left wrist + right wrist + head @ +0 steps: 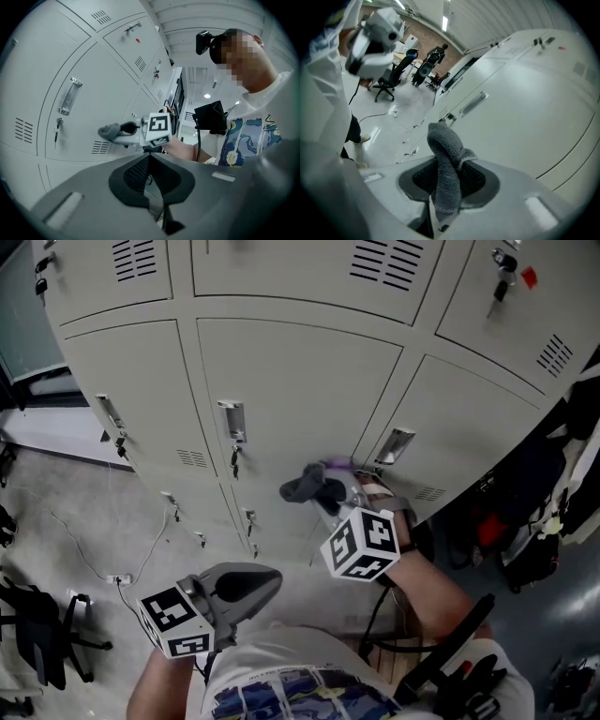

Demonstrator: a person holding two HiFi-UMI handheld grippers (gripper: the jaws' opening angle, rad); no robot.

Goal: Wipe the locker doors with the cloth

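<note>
**Grey cloth held up at the lockers**

We see the right tongs (pixel 446 190) clamped on a grey cloth (pixel 444 157). The cloth stands up from between the two jaws in a folded lump and droops a little at its top. In the head view, the cloth sits in front of the locker doors (pixel 292 381). It is low on the middle column and near the seam with the door to the right. It is just below and to the left of that door's handle (pixel 395 444). We cannot tell whether the cloth touches the metal. The marker cube (pixel 362 544) of the right tongs faces up towards us.

The left tongs (pixel 265 578) hang low, well apart from the lockers and near the person's chest. Their own view shows the jaws closed together with nothing between them.

The doors are pale grey, each with vent slots and a handle. A key (pixel 234 462) hangs under the handle of the middle door. Below the lockers we see a grey floor (pixel 56 493), and a dark office chair (pixel 42 634) stands at the left edge of the head view
</note>
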